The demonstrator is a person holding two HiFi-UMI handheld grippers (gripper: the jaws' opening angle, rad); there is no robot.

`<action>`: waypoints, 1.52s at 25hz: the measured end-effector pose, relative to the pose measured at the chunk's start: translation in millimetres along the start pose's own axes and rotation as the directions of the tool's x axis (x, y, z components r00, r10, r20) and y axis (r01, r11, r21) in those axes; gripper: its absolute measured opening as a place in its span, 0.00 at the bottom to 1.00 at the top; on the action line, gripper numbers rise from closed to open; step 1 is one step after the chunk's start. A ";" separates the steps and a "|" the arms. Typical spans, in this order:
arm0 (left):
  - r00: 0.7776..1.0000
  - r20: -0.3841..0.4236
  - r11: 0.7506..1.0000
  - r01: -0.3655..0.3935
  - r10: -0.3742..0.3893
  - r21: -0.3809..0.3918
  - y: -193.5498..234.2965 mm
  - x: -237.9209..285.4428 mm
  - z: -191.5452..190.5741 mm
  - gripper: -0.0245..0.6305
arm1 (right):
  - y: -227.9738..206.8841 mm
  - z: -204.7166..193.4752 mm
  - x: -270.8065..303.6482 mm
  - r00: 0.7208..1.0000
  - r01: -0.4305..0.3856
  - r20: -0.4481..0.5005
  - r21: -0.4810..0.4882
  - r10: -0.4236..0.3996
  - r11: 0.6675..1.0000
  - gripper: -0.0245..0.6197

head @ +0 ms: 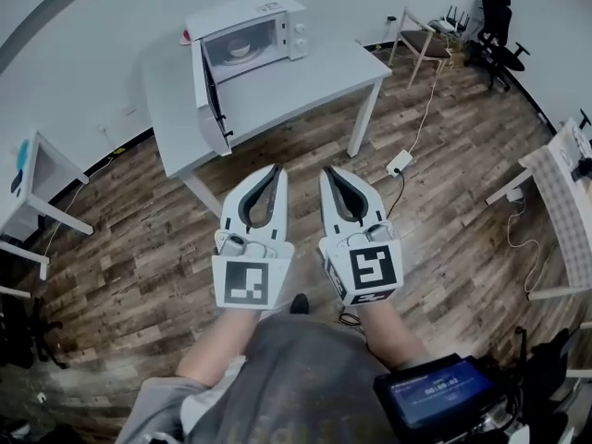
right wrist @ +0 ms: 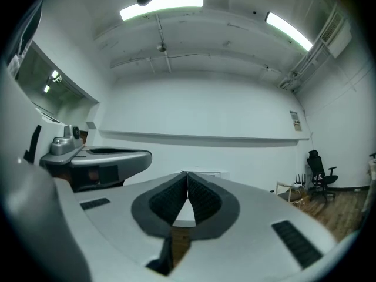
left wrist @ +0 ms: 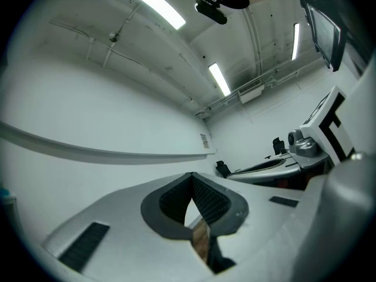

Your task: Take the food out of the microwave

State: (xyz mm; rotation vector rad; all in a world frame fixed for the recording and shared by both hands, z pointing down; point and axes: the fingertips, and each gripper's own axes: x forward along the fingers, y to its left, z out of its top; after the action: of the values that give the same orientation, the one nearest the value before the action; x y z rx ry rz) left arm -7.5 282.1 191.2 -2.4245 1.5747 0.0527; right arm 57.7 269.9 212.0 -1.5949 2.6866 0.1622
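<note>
A white microwave stands on a white table at the top of the head view. Its door hangs open to the left. Inside sits a pale dish of food. Both grippers are held side by side over the wooden floor, well short of the table. The left gripper is shut with its tips touching and nothing between them. The right gripper is shut and empty too. Both gripper views look level at a white wall, and the right one shows the microwave small behind its tips.
A small white side table stands at the left. A power strip and its cable lie on the floor by the table leg. A wooden chair and an office chair are at the back right, and a checked-cloth table at the right.
</note>
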 end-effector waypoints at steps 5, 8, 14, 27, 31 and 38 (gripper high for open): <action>1.000 0.010 1.000 0.016 -0.016 0.001 20.8 23.8 -9.6 0.05 | -2.0 -7.5 29.6 1.000 0.010 -0.016 -0.006 -0.010 1.000 0.05; 1.000 0.009 1.000 0.028 -0.028 -0.005 23.1 32.0 -14.2 0.05 | -6.6 -10.2 42.5 1.000 0.014 -0.021 -0.001 -0.014 1.000 0.05; 1.000 -0.018 1.000 0.013 -0.013 -0.026 33.1 52.7 -33.5 0.05 | -13.9 -16.8 70.2 0.999 -0.013 -0.033 -0.007 0.012 1.000 0.05; 0.998 -0.066 1.000 -0.025 0.025 0.010 37.0 144.1 -65.5 0.05 | -79.2 -40.5 139.5 0.997 -0.071 -0.020 0.035 0.071 0.997 0.05; 0.993 -0.078 0.996 -0.090 0.090 0.011 44.1 180.7 -71.3 0.05 | -104.7 -40.6 169.0 0.991 -0.133 -0.012 0.033 0.134 0.991 0.05; 0.980 -0.095 0.984 -0.173 0.176 0.039 56.0 238.6 -72.3 0.05 | -141.1 -35.6 221.1 0.971 -0.237 -0.002 0.037 0.238 0.971 0.05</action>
State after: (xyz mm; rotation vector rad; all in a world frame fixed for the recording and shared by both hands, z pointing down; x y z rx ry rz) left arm 33.4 30.7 211.3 -2.2919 1.8146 -0.0588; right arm 76.6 6.0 221.6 -1.2620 2.8606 0.1097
